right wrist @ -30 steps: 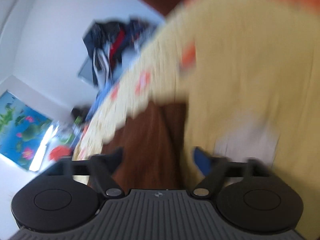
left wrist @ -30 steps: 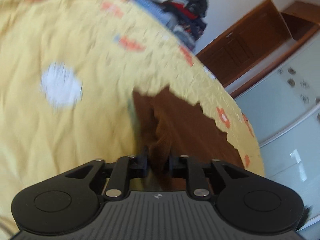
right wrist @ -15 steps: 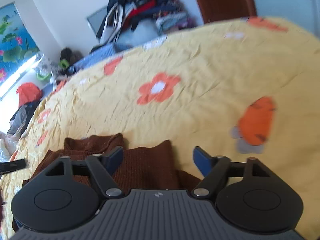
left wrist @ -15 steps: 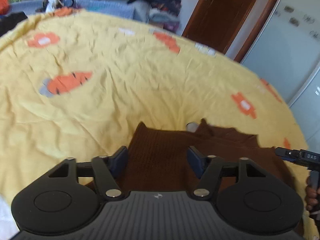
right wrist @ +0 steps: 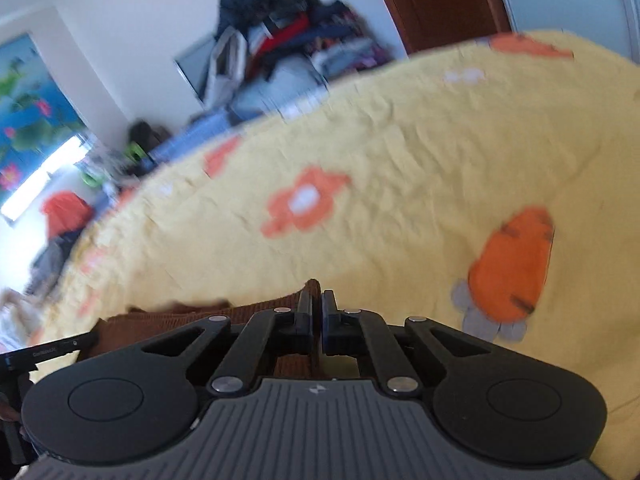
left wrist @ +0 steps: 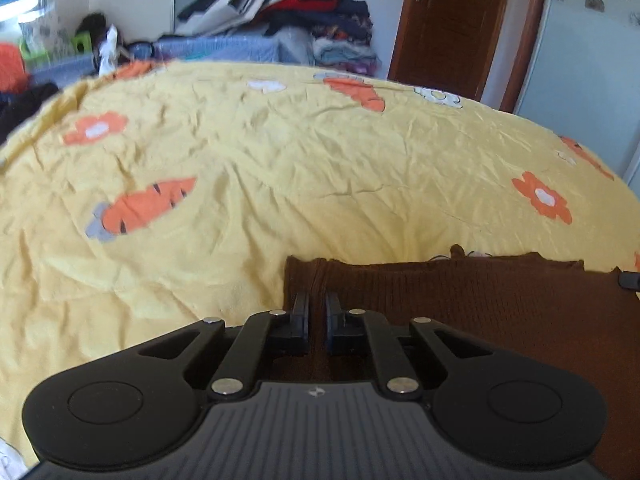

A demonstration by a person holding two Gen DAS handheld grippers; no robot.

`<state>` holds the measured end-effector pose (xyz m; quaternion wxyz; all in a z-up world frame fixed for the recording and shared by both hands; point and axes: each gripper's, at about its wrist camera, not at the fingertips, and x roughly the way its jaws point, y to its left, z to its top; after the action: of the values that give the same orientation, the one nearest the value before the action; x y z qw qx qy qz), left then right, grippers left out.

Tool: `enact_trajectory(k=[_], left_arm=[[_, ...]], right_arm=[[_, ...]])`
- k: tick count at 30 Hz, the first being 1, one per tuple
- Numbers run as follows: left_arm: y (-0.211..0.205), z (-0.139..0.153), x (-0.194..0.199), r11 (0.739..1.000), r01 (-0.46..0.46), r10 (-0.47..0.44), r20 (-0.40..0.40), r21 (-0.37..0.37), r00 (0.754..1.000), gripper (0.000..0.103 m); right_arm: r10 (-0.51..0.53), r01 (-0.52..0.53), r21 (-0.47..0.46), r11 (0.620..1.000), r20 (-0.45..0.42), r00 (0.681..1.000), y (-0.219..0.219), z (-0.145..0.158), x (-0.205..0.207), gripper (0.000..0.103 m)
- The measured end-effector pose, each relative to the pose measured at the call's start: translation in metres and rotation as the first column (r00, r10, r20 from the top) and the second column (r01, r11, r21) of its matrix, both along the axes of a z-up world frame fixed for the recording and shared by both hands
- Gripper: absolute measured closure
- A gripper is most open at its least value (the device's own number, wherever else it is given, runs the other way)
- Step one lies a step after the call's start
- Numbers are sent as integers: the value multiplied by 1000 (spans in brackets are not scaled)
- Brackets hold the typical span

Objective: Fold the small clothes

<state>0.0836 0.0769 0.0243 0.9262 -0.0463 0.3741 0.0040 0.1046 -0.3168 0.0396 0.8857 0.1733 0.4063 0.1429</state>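
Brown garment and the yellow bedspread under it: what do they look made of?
Brown garment: looks like ribbed knit, matte, soft; fine vertical ribs show. Yellow bedspread: probably thin woven cotton, matte, finely creased, with printed or stitched orange carrots and flowers; which one is unclear.

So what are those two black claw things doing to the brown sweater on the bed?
A person is folding a small brown sweater on a yellow bedspread printed with carrots and flowers. They hold a gripper in each hand. The left gripper is pinched shut on the sweater near its left edge, and the right gripper is pinched shut on another edge of it. The sweater lies mostly flat, so the fold does not look finished yet.
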Motion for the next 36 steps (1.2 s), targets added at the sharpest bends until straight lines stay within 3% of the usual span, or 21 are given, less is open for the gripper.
enact_trajectory(k=[3, 5, 6, 9, 11, 14, 15, 16, 17, 18, 21, 23, 24, 26, 29, 31, 36], left_arm=[[-6, 15, -11, 999, -7, 7, -2, 35, 1000, 91], [-8, 30, -24, 999, -13, 11, 55, 36, 998, 88], [-11, 35, -27, 1000, 1, -3, 73, 21, 997, 80], [-30, 37, -24, 998, 54, -52, 96, -12, 994, 34], [-43, 27, -16, 998, 65, -65, 96, 3, 993, 32], [-49, -4, -2, 999, 38, -37, -5, 21, 999, 31], [-50, -10, -8, 997, 43, -46, 49, 61, 998, 23], [-52, -14, -11, 996, 49, -54, 63, 75, 997, 23], [-52, -13, -14, 996, 47, -52, 67, 71, 996, 23], [-52, -12, -15, 996, 47, -51, 67, 71, 996, 23], [-48, -11, -14, 998, 46, -49, 67, 50, 997, 22], [-48, -10, -14, 998, 47, -51, 69, 49, 996, 22], [-48, -10, -14, 998, 47, -50, 69, 46, 996, 22], [-48, -10, -14, 998, 47, -50, 70, 45, 996, 21], [-48, -11, -14, 998, 49, -52, 69, 48, 996, 20], [-47, -11, -14, 998, 48, -51, 70, 46, 996, 20], [-48, -12, -14, 998, 45, -49, 70, 53, 996, 20]], right_arm=[[-34, 34, -2, 999, -7, 999, 5, -1, -7, 77], [-37, 38, -27, 999, 58, 998, 7, 15, -18, 43], [-52, 56, -37, 998, 106, 993, 9, 26, -25, 39], [-7, 3, 25, 1000, 164, 986, 22, 47, -35, 35], [77, -81, 21, 996, 147, 986, 46, 47, -31, 22], [143, -139, -44, 989, 104, 984, 75, 25, -24, 19], [137, -133, -69, 989, 68, 988, 78, 13, -20, 18], [127, -122, -104, 987, 36, 991, 77, -2, -17, 16], [155, -138, -136, 981, 132, 979, 74, -10, -25, 13], [147, -133, -114, 985, 133, 980, 67, -14, -25, 13], [128, -123, -48, 991, 125, 984, 51, -14, -20, 13], [99, -99, -10, 995, 122, 987, 44, -14, -21, 20], [82, -79, -30, 996, 117, 990, 45, -10, -24, 20], [42, -32, -92, 995, 109, 993, 55, 1, -37, 10], [143, -122, -136, 983, 157, 977, 69, 5, -58, 0], [170, -136, -247, 959, 118, 978, 74, -13, -59, 0], [151, -121, -203, 972, 140, 979, 66, -15, -57, 0]])
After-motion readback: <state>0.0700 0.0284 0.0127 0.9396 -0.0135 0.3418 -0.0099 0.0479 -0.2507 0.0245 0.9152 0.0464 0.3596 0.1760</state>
